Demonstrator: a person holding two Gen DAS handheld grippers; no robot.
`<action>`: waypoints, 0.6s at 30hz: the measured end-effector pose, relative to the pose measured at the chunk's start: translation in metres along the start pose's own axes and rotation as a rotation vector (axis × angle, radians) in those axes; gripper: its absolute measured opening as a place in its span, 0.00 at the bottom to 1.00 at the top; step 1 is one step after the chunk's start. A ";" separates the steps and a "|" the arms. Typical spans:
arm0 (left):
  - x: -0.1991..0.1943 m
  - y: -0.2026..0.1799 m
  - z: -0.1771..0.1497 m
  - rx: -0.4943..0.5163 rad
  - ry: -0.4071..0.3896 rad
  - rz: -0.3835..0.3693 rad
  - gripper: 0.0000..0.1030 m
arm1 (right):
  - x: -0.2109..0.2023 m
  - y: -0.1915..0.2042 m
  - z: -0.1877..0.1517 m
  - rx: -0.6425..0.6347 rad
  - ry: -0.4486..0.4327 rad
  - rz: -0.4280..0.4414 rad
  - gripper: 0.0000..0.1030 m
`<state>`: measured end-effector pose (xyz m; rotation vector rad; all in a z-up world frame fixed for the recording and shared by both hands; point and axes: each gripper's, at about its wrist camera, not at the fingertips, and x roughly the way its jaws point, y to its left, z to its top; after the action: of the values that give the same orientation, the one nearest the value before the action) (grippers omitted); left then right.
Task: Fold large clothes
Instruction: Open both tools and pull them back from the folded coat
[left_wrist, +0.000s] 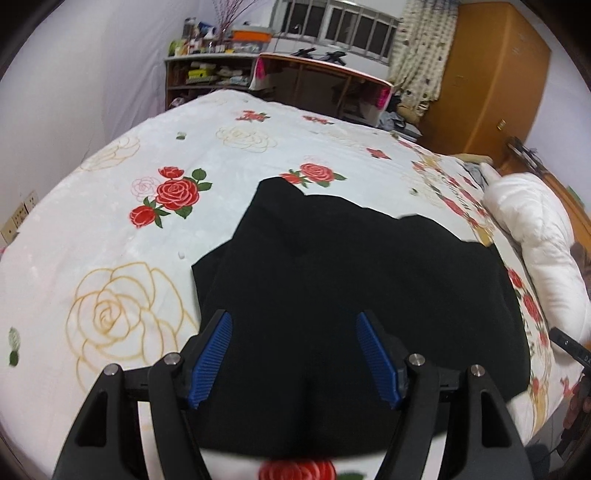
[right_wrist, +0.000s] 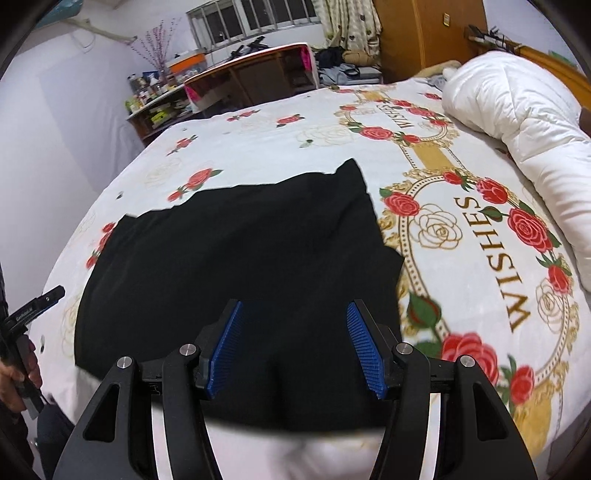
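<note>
A large black garment (left_wrist: 332, 266) lies partly folded on the rose-print bedspread (left_wrist: 110, 229). In the right wrist view the garment (right_wrist: 240, 251) fills the middle of the bed. My left gripper (left_wrist: 294, 321) is open, its blue pads (left_wrist: 218, 354) spread above the garment's near left part. My right gripper (right_wrist: 294, 308) is open and empty above the garment's near right part. The left gripper's tip (right_wrist: 37, 302) shows at the left edge of the right wrist view, and the right gripper's tip (left_wrist: 565, 341) at the right edge of the left wrist view.
A rolled white duvet (right_wrist: 517, 122) lies along the bed's right side. A wooden footboard (left_wrist: 325, 81), a cluttered shelf (left_wrist: 207, 70) and an orange wardrobe (left_wrist: 487, 74) stand beyond the bed. The wall is at the left.
</note>
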<state>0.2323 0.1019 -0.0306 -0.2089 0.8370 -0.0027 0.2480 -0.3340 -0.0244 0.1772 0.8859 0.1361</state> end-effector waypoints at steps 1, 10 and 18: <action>-0.009 -0.005 -0.007 0.011 -0.005 0.000 0.70 | -0.006 0.007 -0.007 -0.004 -0.002 0.003 0.57; -0.070 -0.039 -0.052 0.081 -0.023 0.002 0.70 | -0.055 0.059 -0.062 -0.072 -0.017 0.009 0.57; -0.105 -0.056 -0.075 0.160 -0.056 0.108 0.71 | -0.090 0.083 -0.087 -0.123 -0.046 0.006 0.57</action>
<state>0.1106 0.0423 0.0082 -0.0136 0.7876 0.0371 0.1200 -0.2616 0.0069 0.0678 0.8287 0.1916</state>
